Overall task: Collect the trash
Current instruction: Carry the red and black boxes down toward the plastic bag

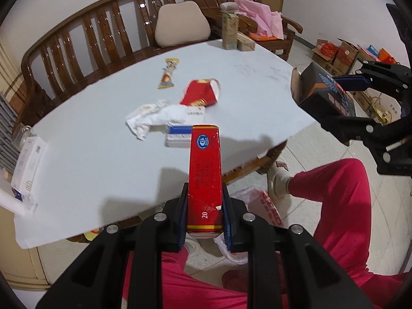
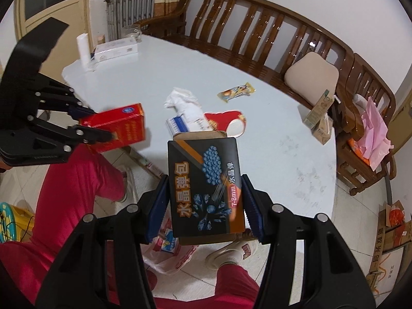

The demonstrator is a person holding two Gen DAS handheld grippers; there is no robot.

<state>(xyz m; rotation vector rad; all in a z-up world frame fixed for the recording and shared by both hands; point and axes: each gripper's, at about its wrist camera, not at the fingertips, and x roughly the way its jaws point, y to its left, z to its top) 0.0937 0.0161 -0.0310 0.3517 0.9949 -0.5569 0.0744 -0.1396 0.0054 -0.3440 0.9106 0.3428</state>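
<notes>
Left wrist view shows my left gripper (image 1: pixel 204 219) clamped on a slim red box (image 1: pixel 204 172), its blue pads pressing both long sides while the box sticks forward over the near edge of the pale table (image 1: pixel 90 159). On the tabletop toward 12 o'clock from the box lie a small blue-and-white pack (image 1: pixel 179 136), a crumpled white tissue (image 1: pixel 152 118) at 11 o'clock, a torn red wrapper (image 1: pixel 203 92) beyond them, and a yellow snack wrapper (image 1: pixel 168 73) farther back. At 3 o'clock in this view my right gripper (image 1: pixel 360 103) carries a black box (image 1: pixel 327 95) just off the table's right edge.

Right wrist view has my right gripper (image 2: pixel 206 203) gripping that black box (image 2: pixel 206 188), printed with blue beads, by its two long edges; its top flap is open. It hangs over the table edge (image 2: pixel 296 180), with the floor and a thin plastic bag (image 2: pixel 170 255) below it, toward 6 o'clock. My left gripper (image 2: pixel 95 126) appears at 9 o'clock with the red box (image 2: pixel 118 126), clear of the table. My legs in red trousers (image 2: pixel 69 193) fill the lower left. The tissue (image 2: pixel 182 100), the blue-and-white pack (image 2: pixel 177 123), the red wrapper (image 2: pixel 226 121) and the snack wrapper (image 2: pixel 235 91) sit at 12 o'clock from the black box. A wooden bench (image 2: pixel 257 20) curves behind the table, with a beige cushion (image 2: pixel 311 77) at 2 o'clock.
</notes>
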